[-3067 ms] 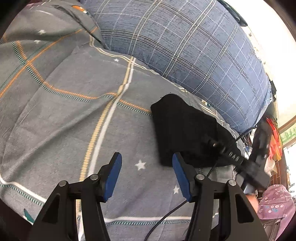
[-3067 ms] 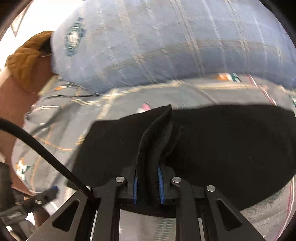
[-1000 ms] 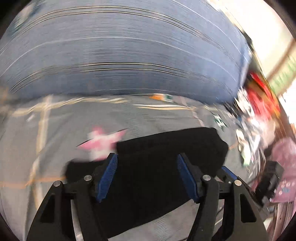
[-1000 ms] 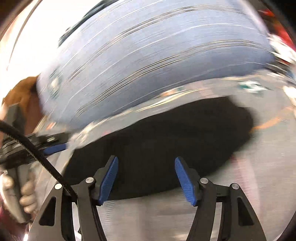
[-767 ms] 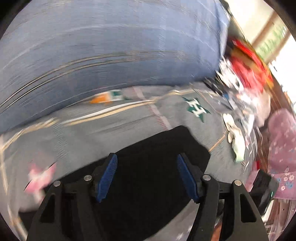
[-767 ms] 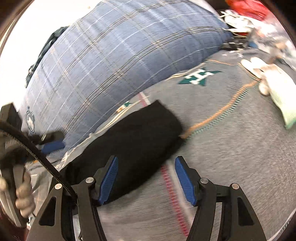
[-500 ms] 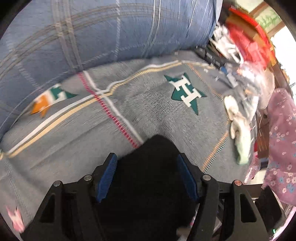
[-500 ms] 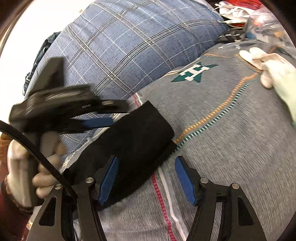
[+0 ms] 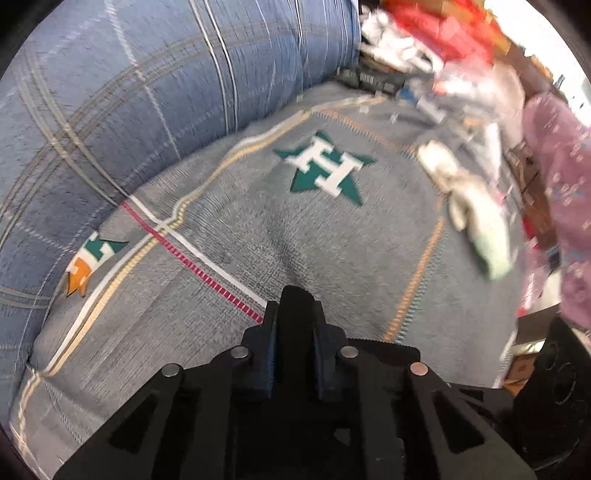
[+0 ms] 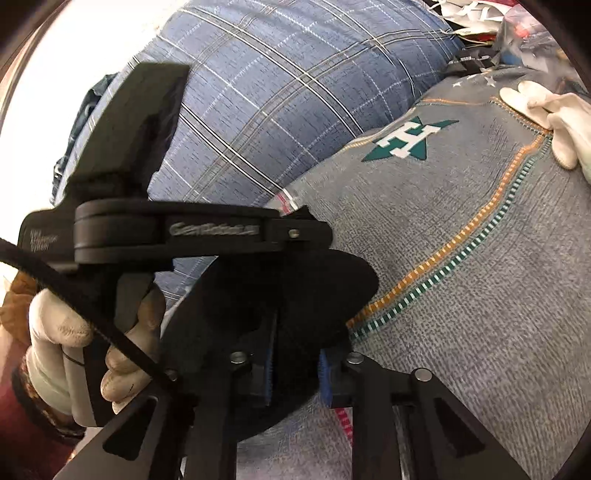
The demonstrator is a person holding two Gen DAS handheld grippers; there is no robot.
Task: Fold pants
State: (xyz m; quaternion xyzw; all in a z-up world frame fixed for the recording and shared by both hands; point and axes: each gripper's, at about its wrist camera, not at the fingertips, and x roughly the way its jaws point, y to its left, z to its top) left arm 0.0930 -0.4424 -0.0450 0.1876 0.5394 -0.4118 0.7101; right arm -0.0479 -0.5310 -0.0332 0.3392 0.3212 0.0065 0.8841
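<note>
Left claw [image 9: 295,325]: jaws closing, a ridge of the black pants [image 9: 295,306] pinched up between the pads, the fabric standing proud of the fingertips. Claw points steeply down at the bed.

Right claw [image 10: 295,365]: jaws closing, blue pads on either side of a thick fold of the same black pants [image 10: 295,291]; the cloth fills the gap between them.

Left claw as seen from the right wrist view [image 10: 295,232]: reaches in from the left onto the far edge of the pants, carried by a gloved hand [image 10: 85,350] with a black cable [image 10: 74,295] running across it.

Pants: a dark folded bundle lying on the bed, close under the pillow, gripped at two edges.

Bedspread [image 9: 332,240]: grey, with a green star bearing a white H [image 9: 325,168], orange-and-teal stitched lines, a red dashed line and white stripes.

Pillow [image 10: 295,92]: blue plaid, bulky, along the far side of the bedspread.

White glove [image 10: 554,114]: lying on the bedspread at the right, well apart from the pants.

Clutter [image 9: 443,33]: red and white items beyond the bed, blurred.
</note>
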